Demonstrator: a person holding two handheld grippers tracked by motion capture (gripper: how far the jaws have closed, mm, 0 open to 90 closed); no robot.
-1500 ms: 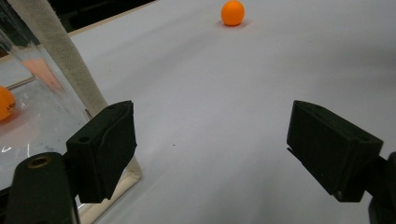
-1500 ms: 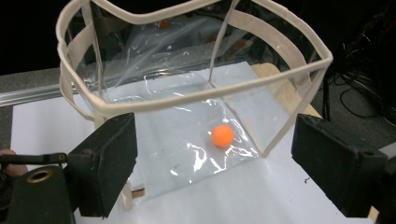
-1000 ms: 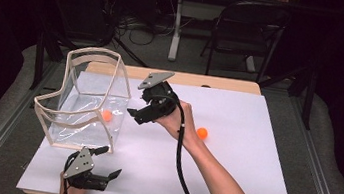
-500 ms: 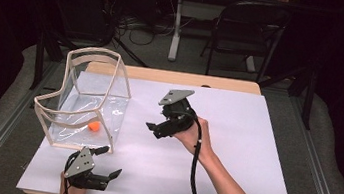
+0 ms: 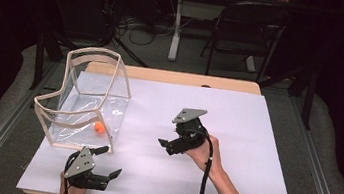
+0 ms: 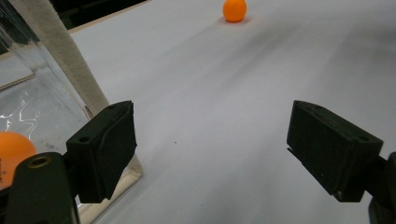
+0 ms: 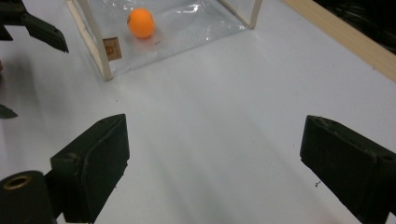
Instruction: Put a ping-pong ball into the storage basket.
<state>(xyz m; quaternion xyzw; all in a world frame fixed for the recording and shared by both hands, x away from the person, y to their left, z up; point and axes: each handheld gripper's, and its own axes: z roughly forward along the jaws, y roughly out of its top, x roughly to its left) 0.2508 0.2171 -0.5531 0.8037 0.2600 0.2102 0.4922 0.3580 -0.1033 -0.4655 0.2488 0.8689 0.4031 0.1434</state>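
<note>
Resting on the clear floor of the transparent fabric-trimmed bag (image 5: 86, 103), an orange ball (image 5: 99, 127) lies near its front corner. A second orange ball (image 6: 234, 10) sits out on the white table (image 5: 255, 138). The right gripper (image 5: 170, 144) hangs over the sheet with jaws spread wide, having just been opening, nothing between them. The left gripper (image 5: 108, 162) rests just beside the bag's corner, jaws wide and empty.
</note>
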